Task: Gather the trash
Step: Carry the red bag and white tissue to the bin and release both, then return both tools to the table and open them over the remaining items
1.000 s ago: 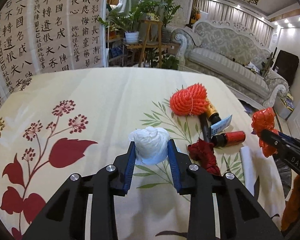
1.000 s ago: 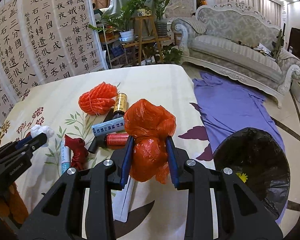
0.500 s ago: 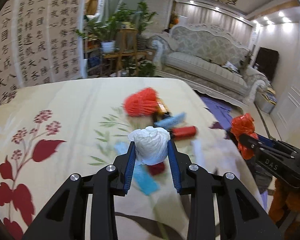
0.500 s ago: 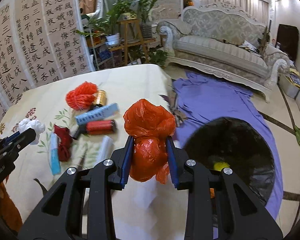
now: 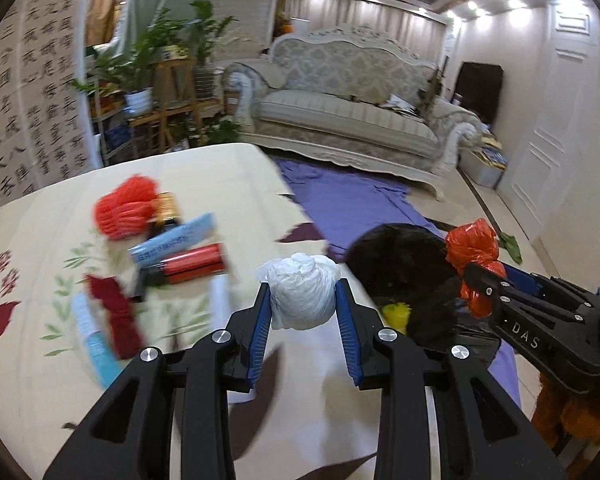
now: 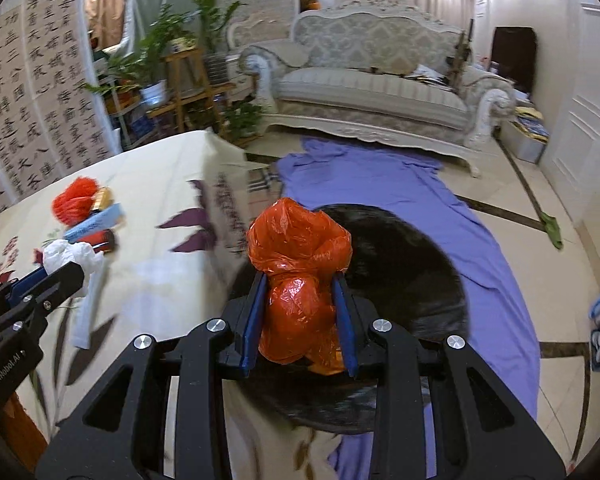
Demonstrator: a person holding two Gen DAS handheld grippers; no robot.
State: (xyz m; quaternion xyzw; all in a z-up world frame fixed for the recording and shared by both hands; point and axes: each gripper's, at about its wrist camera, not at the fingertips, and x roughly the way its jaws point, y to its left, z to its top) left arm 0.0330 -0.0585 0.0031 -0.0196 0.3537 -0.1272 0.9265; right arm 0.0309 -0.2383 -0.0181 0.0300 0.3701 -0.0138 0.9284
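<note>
One yellow scrap, left view only

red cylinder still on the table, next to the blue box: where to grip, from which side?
Grip the red cylinder around the middle of its red body, coming from above with the jaws across its short axis. It lies flat on the tablecloth, its long side touching or nearly touching the blue box, so close gently. Its dark end looks narrower, a poorer hold. The view is blurred.
</note>
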